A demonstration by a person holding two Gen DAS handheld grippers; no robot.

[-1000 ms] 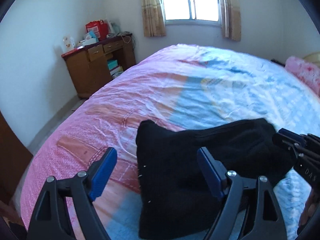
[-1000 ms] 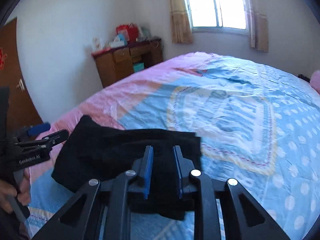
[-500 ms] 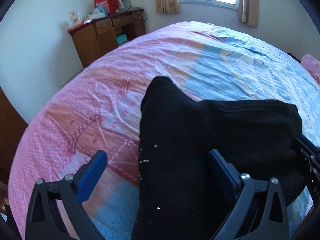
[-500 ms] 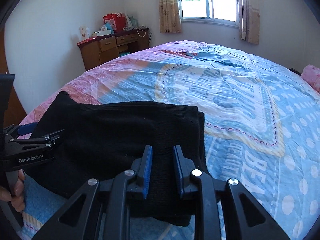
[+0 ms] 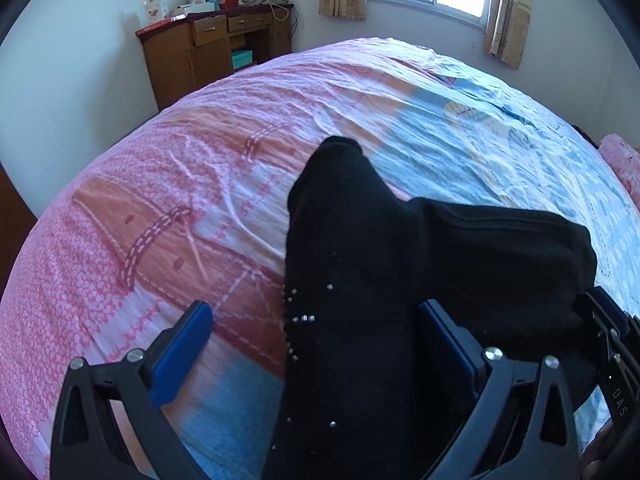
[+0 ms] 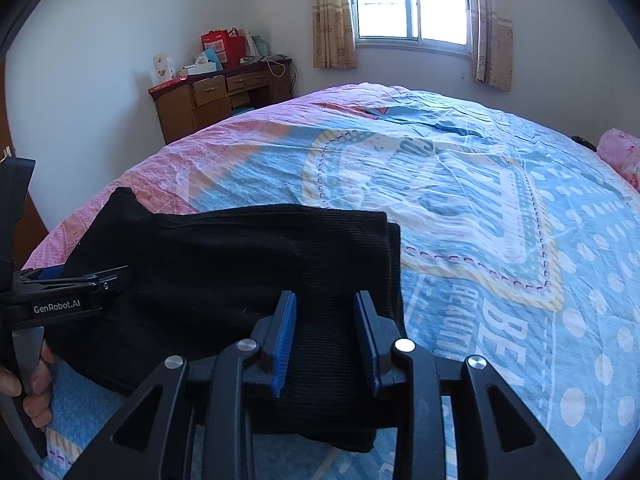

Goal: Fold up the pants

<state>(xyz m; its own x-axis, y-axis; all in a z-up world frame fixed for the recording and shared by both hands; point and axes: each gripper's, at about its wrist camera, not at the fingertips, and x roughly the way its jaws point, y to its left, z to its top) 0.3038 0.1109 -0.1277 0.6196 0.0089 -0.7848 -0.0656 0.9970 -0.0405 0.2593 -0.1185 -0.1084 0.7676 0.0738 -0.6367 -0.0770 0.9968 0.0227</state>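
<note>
Black pants [image 5: 360, 264] lie folded in a thick bundle near the front edge of the bed; they also show in the right wrist view [image 6: 224, 272]. My left gripper [image 5: 316, 340] is open, its blue-padded jaws wide apart over the left end of the pants. My right gripper [image 6: 324, 332] has its jaws partly open, straddling the ribbed right end of the pants with a gap on both sides. The left gripper shows at the left edge of the right wrist view [image 6: 76, 280], and the right gripper at the right edge of the left wrist view [image 5: 608, 336].
The bed [image 6: 500, 208] has a pink and blue patterned cover. A wooden desk [image 5: 208, 52] with boxes and a red bag stands by the far wall under the left of a curtained window [image 6: 412, 4]. A pink pillow [image 6: 620, 152] lies at the far right.
My right gripper's jaws have opened from shut on the pants' end. Both grippers have come lower and closer over the pants. The left gripper stays open.
</note>
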